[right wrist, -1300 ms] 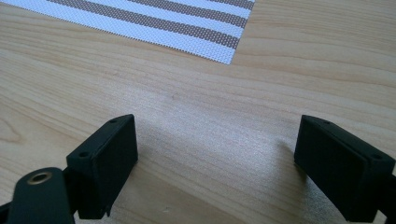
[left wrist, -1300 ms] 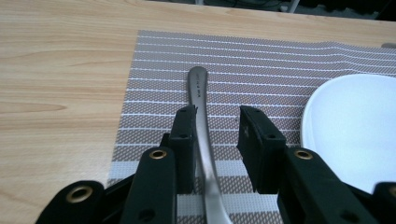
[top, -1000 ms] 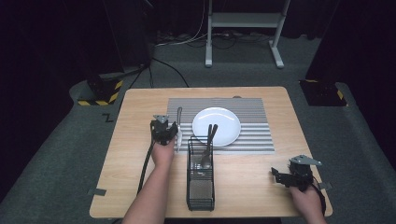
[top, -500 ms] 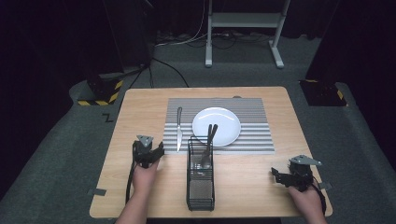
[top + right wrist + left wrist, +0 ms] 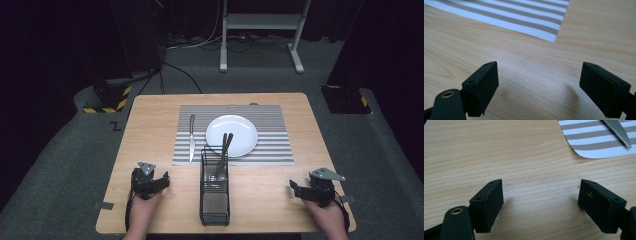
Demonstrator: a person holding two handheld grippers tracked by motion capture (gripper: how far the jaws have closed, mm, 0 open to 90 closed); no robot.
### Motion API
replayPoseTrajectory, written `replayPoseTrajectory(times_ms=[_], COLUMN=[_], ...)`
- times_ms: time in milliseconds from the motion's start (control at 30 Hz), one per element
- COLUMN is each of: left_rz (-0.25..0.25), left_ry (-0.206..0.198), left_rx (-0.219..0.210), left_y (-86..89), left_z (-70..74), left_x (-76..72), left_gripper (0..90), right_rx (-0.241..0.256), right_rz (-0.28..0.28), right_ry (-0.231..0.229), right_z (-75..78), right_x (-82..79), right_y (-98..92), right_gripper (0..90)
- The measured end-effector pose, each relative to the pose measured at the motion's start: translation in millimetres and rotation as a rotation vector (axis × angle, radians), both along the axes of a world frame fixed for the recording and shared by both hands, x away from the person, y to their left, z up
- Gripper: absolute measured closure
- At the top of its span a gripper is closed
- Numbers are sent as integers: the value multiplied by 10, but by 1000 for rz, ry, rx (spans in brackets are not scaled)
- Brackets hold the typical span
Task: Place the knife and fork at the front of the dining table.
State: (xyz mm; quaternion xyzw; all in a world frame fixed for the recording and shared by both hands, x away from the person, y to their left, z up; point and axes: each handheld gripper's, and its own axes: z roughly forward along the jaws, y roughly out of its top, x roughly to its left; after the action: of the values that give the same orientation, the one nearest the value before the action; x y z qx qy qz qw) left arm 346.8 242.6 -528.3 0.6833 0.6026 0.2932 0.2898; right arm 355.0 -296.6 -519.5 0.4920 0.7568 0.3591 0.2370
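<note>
Both grippers are resting low at the near edge of the table [image 5: 150,115] with their jaws spread wide and nothing between them: the left gripper [image 5: 162,182] is sitting at about eight o'clock from the wire basket [image 5: 214,202], the right gripper [image 5: 296,190] at about four o'clock from it. The place setting looks partly laid: the knife [image 5: 191,136] is lying on the striped mat [image 5: 272,135] at nine o'clock from the white plate [image 5: 232,135], while what look like a fork and spoon [image 5: 223,155] are leaning in the basket with their handles over the plate's rim. The left gripper view shows the knife tip [image 5: 619,132] at one o'clock, well apart from the jaws. The next pick is probably from the basket, so the reaching gripper should be coming in from above, closing on one handle only, high on the shaft, and lifting straight up so the basket is not dragging along.
</note>
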Motion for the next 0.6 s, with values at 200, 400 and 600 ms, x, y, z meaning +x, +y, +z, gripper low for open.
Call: replayPoseTrajectory(times_ms=[200, 400, 600], left_rz=[-20, -21, -29], left_ry=[29, 27, 30], left_rx=[-51, -52, -48], left_y=[-35, -36, -31], left_z=[-9, -9, -8], left_x=[-14, -15, -16], left_gripper=[140, 151, 151], right_rx=[70, 151, 223], right_rz=[80, 125, 175], right_ry=[-102, -203, -228], right_z=[169, 432, 653], right_x=[-125, -220, -181], right_y=[203, 484, 697], right_gripper=[154, 138, 140])
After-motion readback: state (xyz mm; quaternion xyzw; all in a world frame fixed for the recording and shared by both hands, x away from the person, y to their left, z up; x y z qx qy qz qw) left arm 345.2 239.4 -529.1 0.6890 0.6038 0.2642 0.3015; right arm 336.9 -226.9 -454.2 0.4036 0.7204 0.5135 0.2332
